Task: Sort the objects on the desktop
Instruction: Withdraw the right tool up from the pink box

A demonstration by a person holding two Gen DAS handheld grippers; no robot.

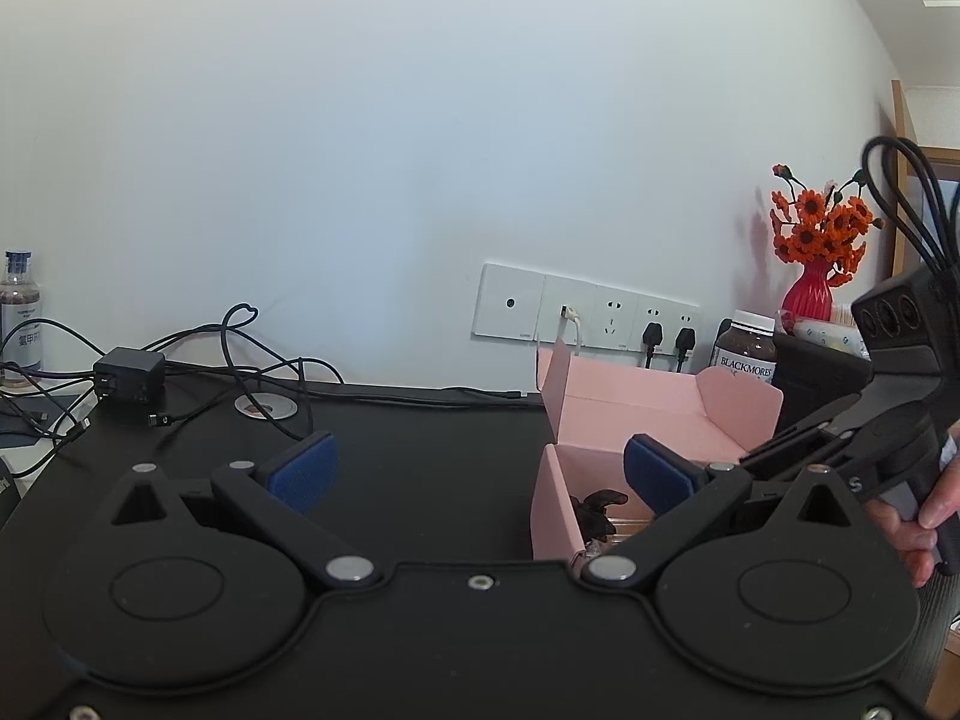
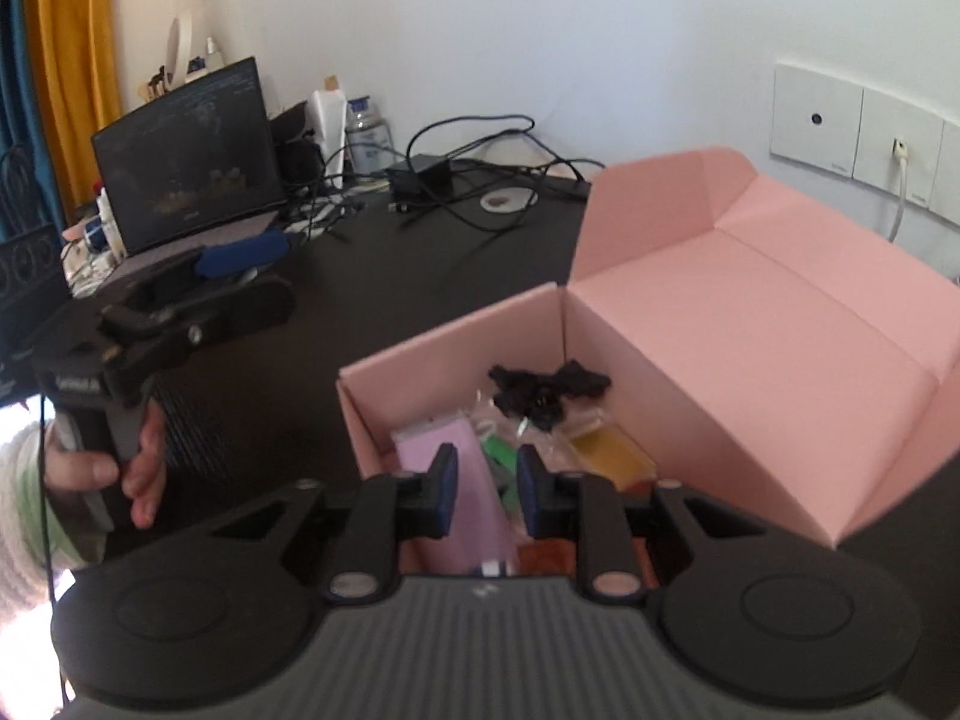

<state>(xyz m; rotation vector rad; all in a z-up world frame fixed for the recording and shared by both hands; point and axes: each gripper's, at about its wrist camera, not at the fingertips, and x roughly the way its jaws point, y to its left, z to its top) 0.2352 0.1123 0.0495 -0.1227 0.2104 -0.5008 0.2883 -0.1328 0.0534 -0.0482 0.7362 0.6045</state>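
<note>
An open pink cardboard box [image 2: 750, 324] stands on the black desk [image 2: 372, 276], its lid folded back. Inside lie a black clip-like item [image 2: 540, 387], a lilac packet [image 2: 462, 468], a green piece [image 2: 501, 453] and a yellow-brown packet [image 2: 612, 450]. My right gripper [image 2: 485, 489] hangs over the near end of the box, pointing down into it. Its jaws are drawn close together and I see nothing pinched between the pads. My left gripper [image 1: 480, 465] stands wide open and empty above the desk, left of the box [image 1: 648, 414].
A laptop [image 2: 192, 156], a black charger [image 1: 129, 375] with tangled cables [image 1: 240, 360] and a bottle [image 1: 21, 306] lie at the desk's left and back. A wall socket panel [image 1: 588, 315], a brown supplement jar [image 1: 747, 348] and a red vase of orange flowers [image 1: 810, 294] stand behind the box.
</note>
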